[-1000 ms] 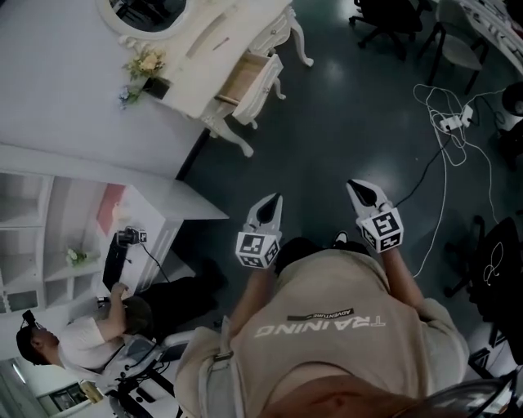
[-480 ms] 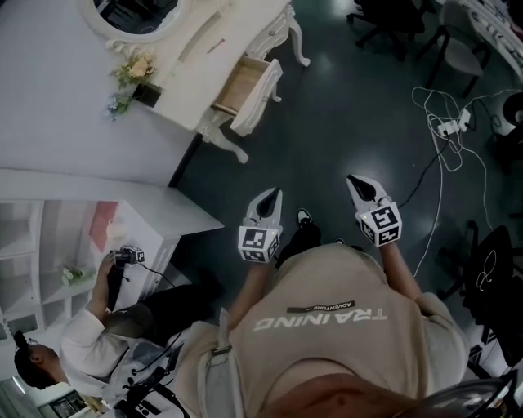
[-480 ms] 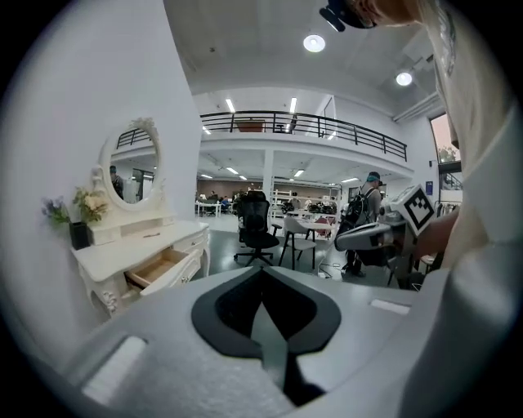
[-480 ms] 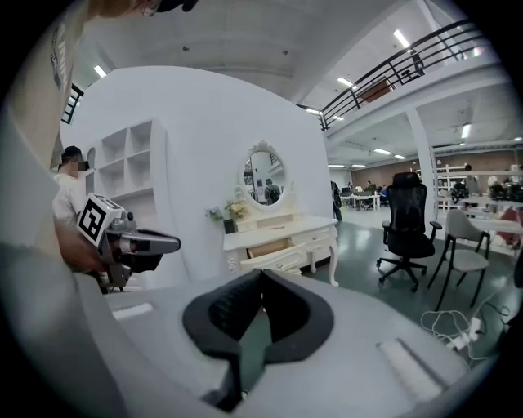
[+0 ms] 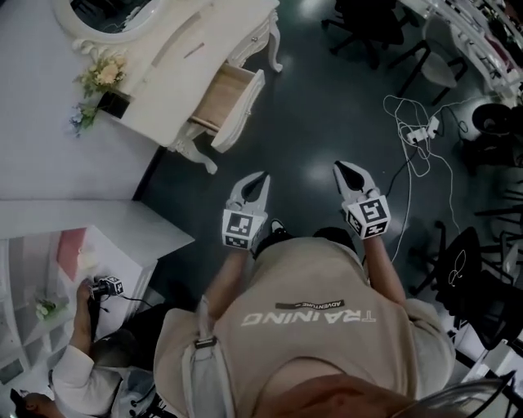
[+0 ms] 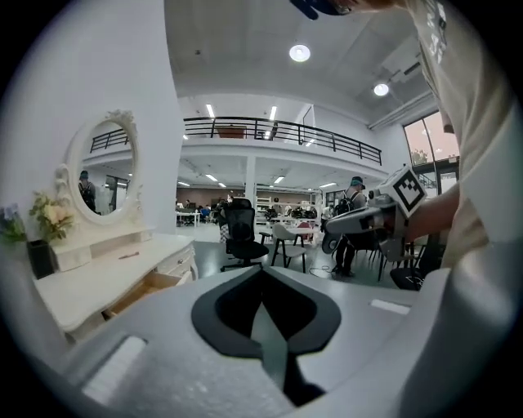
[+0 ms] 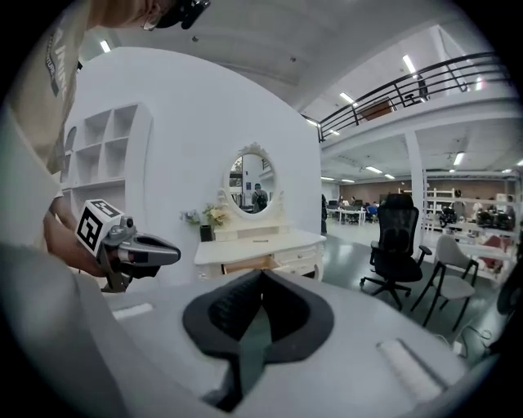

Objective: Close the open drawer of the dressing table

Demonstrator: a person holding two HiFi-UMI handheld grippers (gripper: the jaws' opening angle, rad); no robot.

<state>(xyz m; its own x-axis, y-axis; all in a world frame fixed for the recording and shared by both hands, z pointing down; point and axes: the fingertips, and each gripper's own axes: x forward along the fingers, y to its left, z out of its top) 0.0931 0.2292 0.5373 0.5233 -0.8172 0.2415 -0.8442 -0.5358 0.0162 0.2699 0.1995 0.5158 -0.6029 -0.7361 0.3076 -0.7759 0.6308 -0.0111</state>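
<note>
The white dressing table stands at the upper left of the head view, with an oval mirror and a flower vase on it. Its wooden drawer is pulled out over the dark floor. My left gripper and right gripper hang side by side in the air, well short of the drawer, both shut and holding nothing. The left gripper view has the table and open drawer at left, behind the closed left gripper. Over the right gripper the drawer lies ahead.
A white shelf unit stands at the left with a seated person beside it. Cables and a power strip lie on the floor at right. Office chairs stand at the back, another black chair at right.
The dressing table and drawer have shifted down and left in the head view, and sit closer. Both grippers stay shut, side by side.
</note>
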